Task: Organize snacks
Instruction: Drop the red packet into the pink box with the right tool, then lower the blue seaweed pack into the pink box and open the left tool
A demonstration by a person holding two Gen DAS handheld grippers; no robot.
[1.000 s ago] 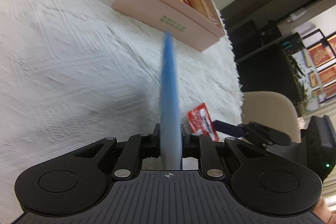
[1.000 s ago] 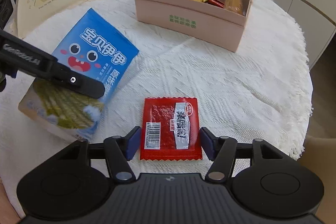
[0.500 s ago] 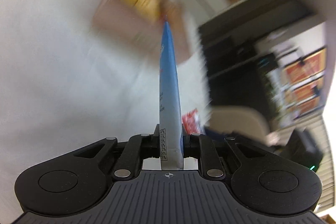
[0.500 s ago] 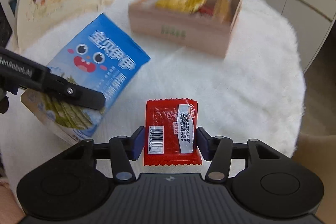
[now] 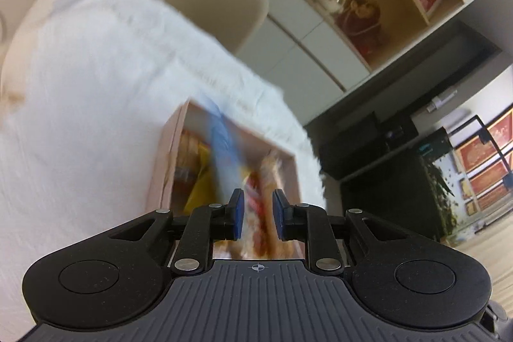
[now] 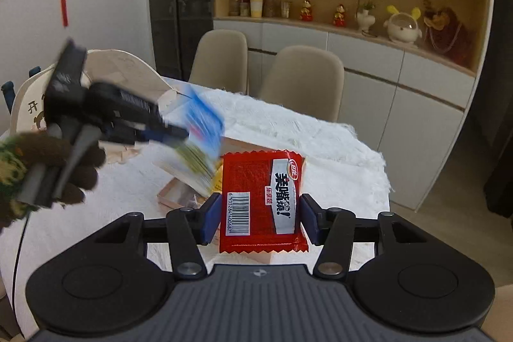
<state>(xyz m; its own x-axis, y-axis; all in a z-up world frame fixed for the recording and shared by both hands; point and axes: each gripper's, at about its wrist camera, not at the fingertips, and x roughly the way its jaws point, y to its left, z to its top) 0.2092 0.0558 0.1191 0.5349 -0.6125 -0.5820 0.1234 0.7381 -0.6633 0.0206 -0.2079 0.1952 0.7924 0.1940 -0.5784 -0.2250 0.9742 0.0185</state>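
My left gripper point(image 5: 256, 204) hangs over the pink box point(image 5: 166, 169); its jaws are opening and nothing sits between the pads. The blue snack bag point(image 5: 221, 146) is a blur just past the fingertips, above the box's yellow and red packets. The right wrist view shows the same blue bag point(image 6: 202, 130) at the tip of the left gripper point(image 6: 173, 133), held by a gloved hand point(image 6: 64, 169). My right gripper point(image 6: 259, 213) is shut on a red snack packet point(image 6: 261, 201), lifted upright above the table with the box point(image 6: 179, 194) partly hidden behind it.
A white textured cloth point(image 6: 336, 162) covers the round table. Two beige chairs point(image 6: 301, 79) stand at its far side, before a sideboard point(image 6: 416, 79) and shelves of ornaments. A cream cartoon-printed board point(image 6: 32, 108) leans at the left edge.
The left gripper carried the blue bag up and over the box and let go of it. The right gripper shut on the red packet and lifted it off the cloth.
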